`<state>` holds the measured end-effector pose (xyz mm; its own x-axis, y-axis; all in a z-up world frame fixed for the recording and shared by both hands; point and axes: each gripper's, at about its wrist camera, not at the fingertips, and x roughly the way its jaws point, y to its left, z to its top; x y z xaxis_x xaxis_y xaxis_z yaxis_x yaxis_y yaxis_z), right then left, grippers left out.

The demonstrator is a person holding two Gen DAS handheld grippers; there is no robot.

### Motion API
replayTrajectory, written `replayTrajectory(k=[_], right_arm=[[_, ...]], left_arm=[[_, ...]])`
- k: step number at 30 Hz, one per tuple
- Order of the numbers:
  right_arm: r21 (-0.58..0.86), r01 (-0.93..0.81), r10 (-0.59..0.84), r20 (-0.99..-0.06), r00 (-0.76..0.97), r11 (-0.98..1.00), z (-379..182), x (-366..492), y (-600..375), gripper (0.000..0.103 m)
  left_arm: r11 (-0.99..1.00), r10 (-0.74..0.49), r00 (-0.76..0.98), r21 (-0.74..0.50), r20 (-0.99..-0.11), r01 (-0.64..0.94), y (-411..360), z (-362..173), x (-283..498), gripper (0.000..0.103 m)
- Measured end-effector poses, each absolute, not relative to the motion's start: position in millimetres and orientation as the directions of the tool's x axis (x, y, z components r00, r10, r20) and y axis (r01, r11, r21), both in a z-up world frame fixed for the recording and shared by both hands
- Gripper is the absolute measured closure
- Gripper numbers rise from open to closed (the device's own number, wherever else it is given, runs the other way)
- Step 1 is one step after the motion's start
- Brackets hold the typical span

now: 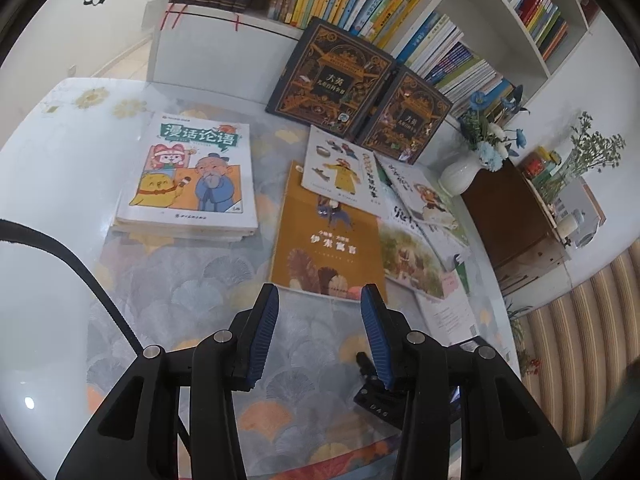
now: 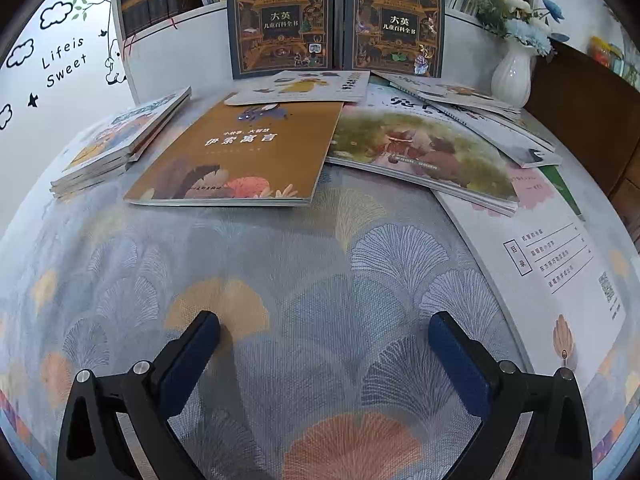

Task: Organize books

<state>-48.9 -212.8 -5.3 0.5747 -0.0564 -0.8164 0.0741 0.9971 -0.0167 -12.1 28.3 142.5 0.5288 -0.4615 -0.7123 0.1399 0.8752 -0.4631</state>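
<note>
Just short of the near edge of the flat mustard-brown paperback picture book (image 2: 240,152), both tools are seen held over bare tablecloth. The left gripper (image 1: 320,300) is shown with its blue ribbed pads part-way apart and nothing between them; the right gripper (image 2: 324,334) is shown with its jaws spread wide, likewise empty. No book is gripped, so the step in hand is judged to be the approach to the next loose book.

The brown book is taken as the landmark. To its left, a squared-up stack of thin white cartoon-cover paperbacks (image 1: 192,176) is already laid. To its right, a green-toned illustrated book (image 2: 424,156) is tucked against it, and beyond that more loose white books are fanned out. Across its far edge a white picture book with a yellow-coated figure (image 1: 340,168) is overlapped. Behind it, two dark ornate hardbacks (image 2: 280,24) are propped upright against the white bookshelf (image 1: 516,32).

The next move is judged to call for the overlapping white book to be cleared or the brown book's near edge to be lifted, since a thin flat cover offers little to pinch.

Only in the left view are the stack's full cover and the upper shelves seen; only in the right view are the brown book's raised near corner and the white back cover with a printed contents list (image 2: 560,264) made plain.
</note>
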Motion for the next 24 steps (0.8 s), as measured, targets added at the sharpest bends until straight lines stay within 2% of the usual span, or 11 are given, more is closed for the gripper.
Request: replayTrajectory(k=[10, 24], right_arm=[[-0.017, 0.074, -0.056, -0.817, 0.574, 0.997, -5.0, -48.9, -212.7, 0.000], [-0.017, 0.073, -0.056, -0.817, 0.574, 0.997, -5.0, -48.8, -212.8, 0.000]], left_arm=[[0.881, -0.467, 0.553, -0.419, -0.690, 0.221, 14.8, 167.7, -33.6, 0.063], [0.898, -0.396, 0.605, -0.429, -0.690, 0.098, 76.6, 164.0, -58.5, 0.063]])
